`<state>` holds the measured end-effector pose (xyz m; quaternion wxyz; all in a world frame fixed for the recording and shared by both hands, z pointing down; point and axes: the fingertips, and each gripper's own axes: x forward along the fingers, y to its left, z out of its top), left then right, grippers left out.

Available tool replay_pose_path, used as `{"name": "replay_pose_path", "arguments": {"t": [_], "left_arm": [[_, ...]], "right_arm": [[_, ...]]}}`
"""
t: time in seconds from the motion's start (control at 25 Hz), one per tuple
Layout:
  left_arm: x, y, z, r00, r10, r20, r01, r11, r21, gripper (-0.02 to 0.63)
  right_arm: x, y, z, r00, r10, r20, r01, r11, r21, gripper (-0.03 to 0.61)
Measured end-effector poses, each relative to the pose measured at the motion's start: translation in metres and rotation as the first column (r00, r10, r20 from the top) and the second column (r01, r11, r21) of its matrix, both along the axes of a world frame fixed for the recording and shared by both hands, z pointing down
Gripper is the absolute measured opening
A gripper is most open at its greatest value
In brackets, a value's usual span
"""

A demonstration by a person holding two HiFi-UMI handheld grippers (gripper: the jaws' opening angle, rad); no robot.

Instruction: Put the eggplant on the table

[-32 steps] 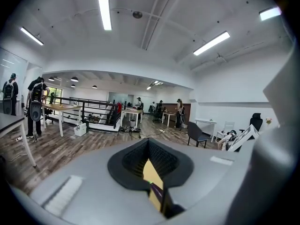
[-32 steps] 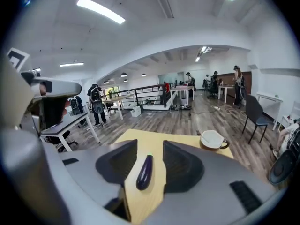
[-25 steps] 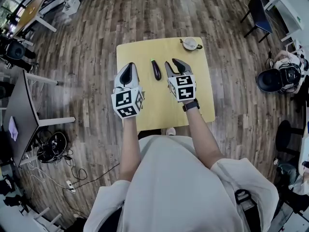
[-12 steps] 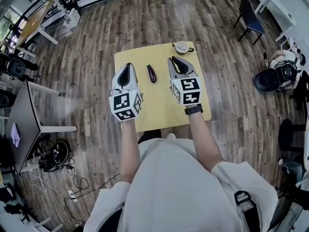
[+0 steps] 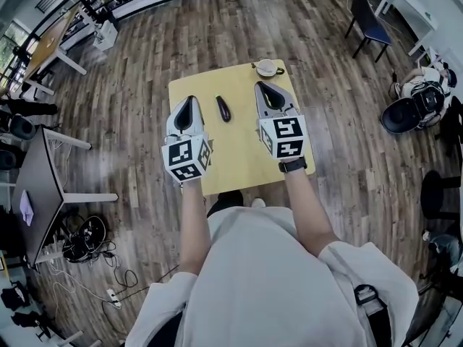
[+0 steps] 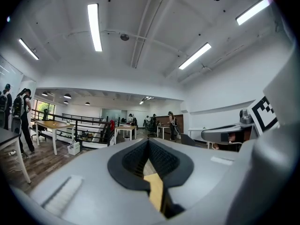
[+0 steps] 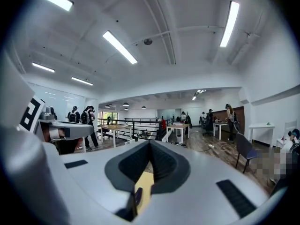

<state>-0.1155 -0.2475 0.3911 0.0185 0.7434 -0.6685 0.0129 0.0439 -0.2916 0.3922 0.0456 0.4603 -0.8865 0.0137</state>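
Note:
A small dark purple eggplant [image 5: 223,108] lies on the yellow table [image 5: 239,154], left of its middle and apart from both grippers. My left gripper [image 5: 190,100] hangs above the table's left edge, just left of the eggplant, shut and empty. My right gripper [image 5: 262,87] hovers over the right half of the table, also shut with nothing in it. Both gripper views look level across the room. In them the left gripper [image 6: 149,142] and the right gripper [image 7: 150,144] show jaws meeting at the tip, with a sliver of eggplant [image 7: 138,197] below the right one.
A cup on a saucer [image 5: 268,68] stands at the table's far edge. Wooden floor surrounds the table. A dark table [image 5: 29,168] stands at the left with cables [image 5: 79,230] near it, and a blue chair [image 5: 367,16] at the far right.
The right gripper's jaws have closed from open. Both grippers have risen above the table. The eggplant stays lying where it was.

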Motion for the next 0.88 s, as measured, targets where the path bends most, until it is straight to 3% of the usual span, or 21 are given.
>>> {"name": "replay_pose_path", "arguments": {"t": [0.64,0.88], "left_arm": [[-0.002,-0.030,0.004,0.999,0.052,0.012,-0.052,0.998,-0.024,0.009],[-0.026,-0.061,0.019,0.998,0.055,0.003,-0.055,0.997,-0.056,0.009]], "right_arm": [[-0.006,-0.023,0.001,0.999,0.033,-0.002,-0.033,0.999,-0.003,0.011],[-0.033,-0.054,0.016,0.999,0.030,-0.018,-0.030,0.999,-0.031,0.011]]}}
